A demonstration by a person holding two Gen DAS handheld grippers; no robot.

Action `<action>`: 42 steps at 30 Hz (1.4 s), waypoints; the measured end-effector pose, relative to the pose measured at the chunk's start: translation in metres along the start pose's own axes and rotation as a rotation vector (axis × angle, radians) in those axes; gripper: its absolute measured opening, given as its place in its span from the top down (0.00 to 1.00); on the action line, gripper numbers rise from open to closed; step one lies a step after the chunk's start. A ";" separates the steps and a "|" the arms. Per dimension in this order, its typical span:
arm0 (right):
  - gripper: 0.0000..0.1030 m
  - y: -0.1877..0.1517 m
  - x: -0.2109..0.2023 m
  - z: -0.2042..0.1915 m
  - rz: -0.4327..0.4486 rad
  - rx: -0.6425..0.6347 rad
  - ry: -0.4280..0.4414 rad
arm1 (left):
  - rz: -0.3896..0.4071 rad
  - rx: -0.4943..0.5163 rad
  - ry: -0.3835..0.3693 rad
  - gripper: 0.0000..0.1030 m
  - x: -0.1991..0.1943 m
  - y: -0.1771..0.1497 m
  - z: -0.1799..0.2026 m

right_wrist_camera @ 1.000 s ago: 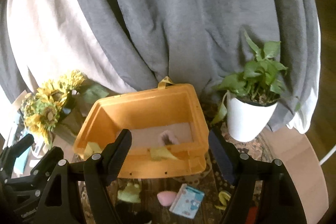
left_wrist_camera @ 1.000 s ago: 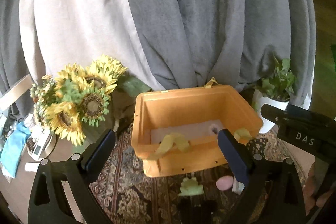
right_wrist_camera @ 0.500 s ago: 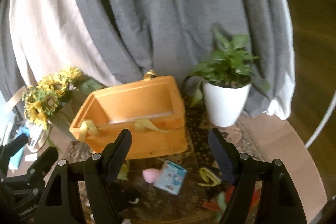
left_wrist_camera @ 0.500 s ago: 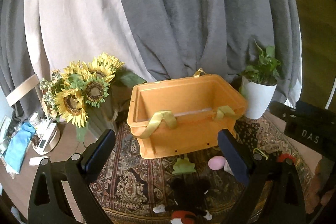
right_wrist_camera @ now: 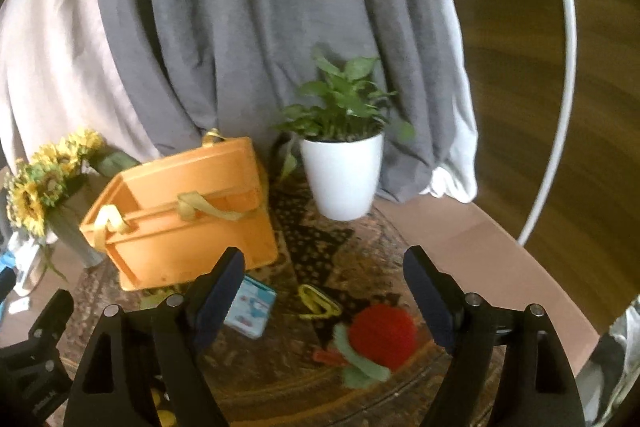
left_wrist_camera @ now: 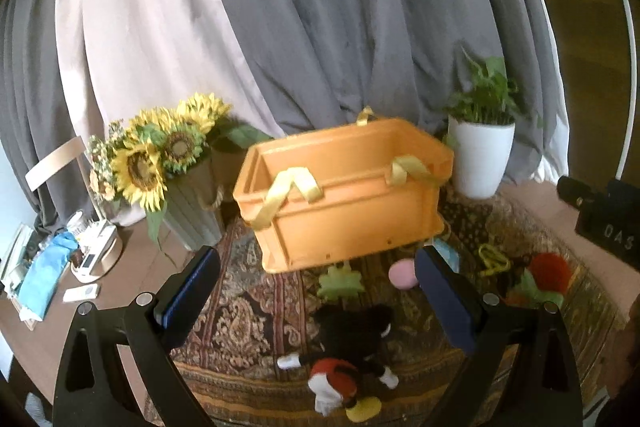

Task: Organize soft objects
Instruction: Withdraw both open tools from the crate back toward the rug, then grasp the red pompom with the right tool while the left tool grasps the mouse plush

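An orange bin [left_wrist_camera: 348, 195] with yellow strap handles stands on a patterned rug [left_wrist_camera: 248, 311]; it also shows in the right wrist view [right_wrist_camera: 180, 219]. In front of it lie a black mouse plush [left_wrist_camera: 348, 343], a green leaf-shaped toy [left_wrist_camera: 340, 283], a pink egg-shaped toy [left_wrist_camera: 402, 273], a yellow stringy item [right_wrist_camera: 316, 301], a blue-white packet [right_wrist_camera: 250, 307] and a red knitted ball with green leaves [right_wrist_camera: 380, 337]. My left gripper [left_wrist_camera: 316, 299] is open and empty above the plush. My right gripper [right_wrist_camera: 324, 295] is open and empty above the red ball.
A sunflower bouquet in a grey vase [left_wrist_camera: 160, 163] stands left of the bin. A white potted plant [right_wrist_camera: 340, 171] stands right of it. Grey and white drapes hang behind. Small clutter [left_wrist_camera: 60, 267] lies at the far left. A white hoop [right_wrist_camera: 560, 67] stands at right.
Both grippers have pulled back and up from the bin, which now looks smaller and farther away. More of the rug and the toys on it have come into view.
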State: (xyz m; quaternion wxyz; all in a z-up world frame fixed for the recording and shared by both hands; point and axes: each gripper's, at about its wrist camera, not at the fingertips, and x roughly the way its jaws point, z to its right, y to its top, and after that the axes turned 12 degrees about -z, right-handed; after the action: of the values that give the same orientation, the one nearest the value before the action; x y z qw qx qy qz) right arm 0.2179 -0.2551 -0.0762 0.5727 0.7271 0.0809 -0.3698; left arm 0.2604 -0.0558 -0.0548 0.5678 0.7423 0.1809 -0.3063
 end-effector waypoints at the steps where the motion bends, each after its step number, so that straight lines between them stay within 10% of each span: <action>1: 0.20 -0.003 0.000 0.002 0.001 0.001 -0.009 | -0.010 0.006 0.004 0.03 0.002 -0.003 0.002; 42: 0.19 -0.070 0.138 0.044 -0.310 0.114 -0.124 | -0.397 0.124 0.061 0.07 0.129 -0.048 0.051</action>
State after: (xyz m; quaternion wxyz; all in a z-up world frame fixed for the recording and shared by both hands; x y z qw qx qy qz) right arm 0.2588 -0.3134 -0.2208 0.4705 0.7130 0.1353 -0.5018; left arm 0.3150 -0.1010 -0.1838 0.4437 0.7346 0.3215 -0.4001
